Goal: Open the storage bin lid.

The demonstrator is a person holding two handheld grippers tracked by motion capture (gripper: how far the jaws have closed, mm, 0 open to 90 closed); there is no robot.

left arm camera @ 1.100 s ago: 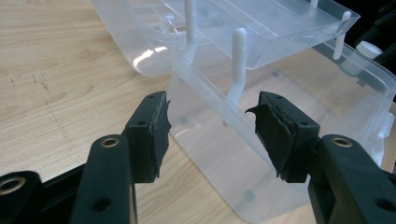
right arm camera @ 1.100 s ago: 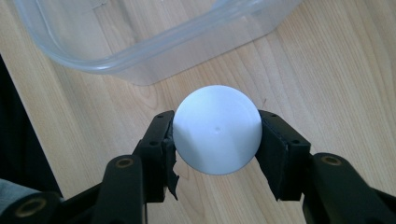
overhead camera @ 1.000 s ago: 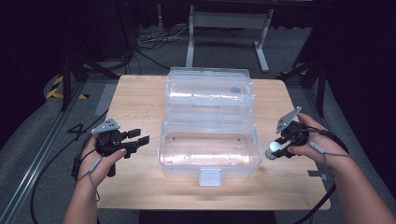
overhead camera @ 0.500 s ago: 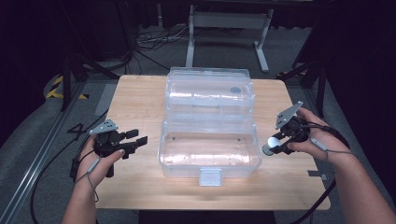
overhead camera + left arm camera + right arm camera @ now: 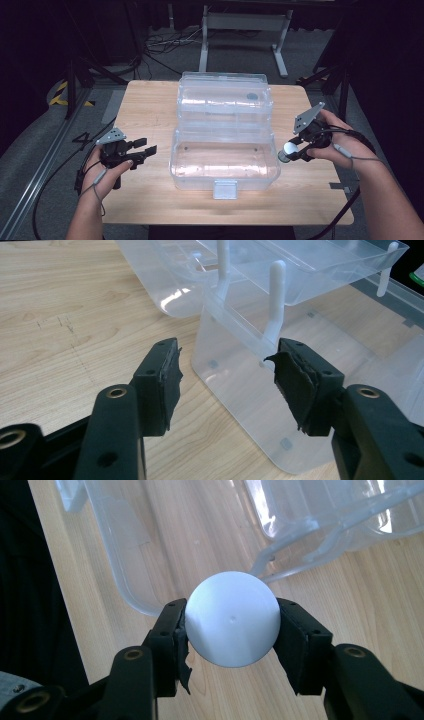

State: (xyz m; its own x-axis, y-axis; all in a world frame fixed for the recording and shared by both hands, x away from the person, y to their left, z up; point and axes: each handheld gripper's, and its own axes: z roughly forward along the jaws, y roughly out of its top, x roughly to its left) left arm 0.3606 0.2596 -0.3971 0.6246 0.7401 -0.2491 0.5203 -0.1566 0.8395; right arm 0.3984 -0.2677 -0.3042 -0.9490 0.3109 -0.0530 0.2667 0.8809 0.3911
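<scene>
White ball (image 5: 232, 619) in right gripper (image 5: 232, 630), beside clear box (image 5: 225, 165) rim.

obstacle: open clear box (image 5: 225, 150) mid-table | free: bare table (image 5: 150, 100) on both sides

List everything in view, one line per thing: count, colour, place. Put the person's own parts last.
storage box: one, clear plastic, lid open, middle of the table, white latch at its near edge.
white ball: one, white, clamped between the right gripper's jaws, at the box's right end.
table: one, light wood, under everything.
metal frame: one, grey, on the floor beyond the table.
cables: several, black, on the floor behind the table.
left gripper: one, black, open and empty, left of the box.
right gripper: one, black, shut on the ball.
hands: two, one on each gripper.
</scene>
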